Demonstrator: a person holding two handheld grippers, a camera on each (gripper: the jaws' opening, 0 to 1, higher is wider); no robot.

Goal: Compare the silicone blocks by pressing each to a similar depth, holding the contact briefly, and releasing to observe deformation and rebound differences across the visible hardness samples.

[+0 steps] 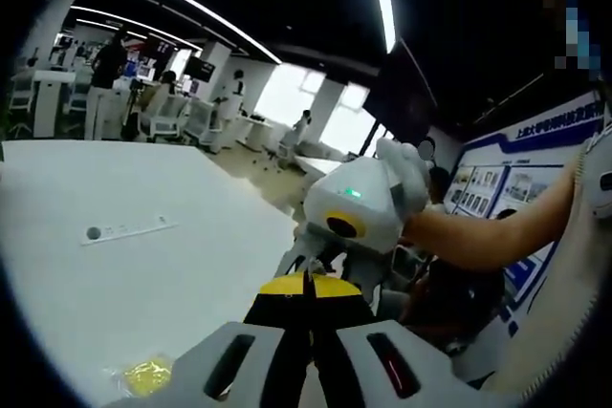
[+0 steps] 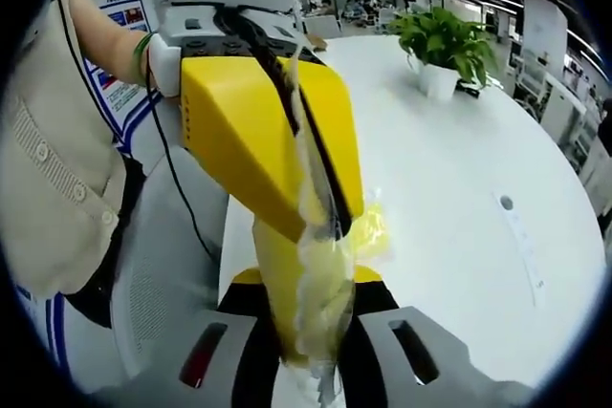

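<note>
Both hand-held grippers, left [image 2: 316,207] and right [image 2: 308,370], pinch one clear bag [image 2: 320,284]; potted plant [image 2: 442,45] behind.

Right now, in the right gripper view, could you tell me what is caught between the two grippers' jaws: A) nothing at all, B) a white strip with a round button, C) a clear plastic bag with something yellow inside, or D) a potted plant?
C: the clear plastic bag with yellow contents runs from the left gripper above down into the right gripper, both closed on it.

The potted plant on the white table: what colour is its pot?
White. The potted plant has green leaves and a white pot, seen best in the right gripper view.
</note>
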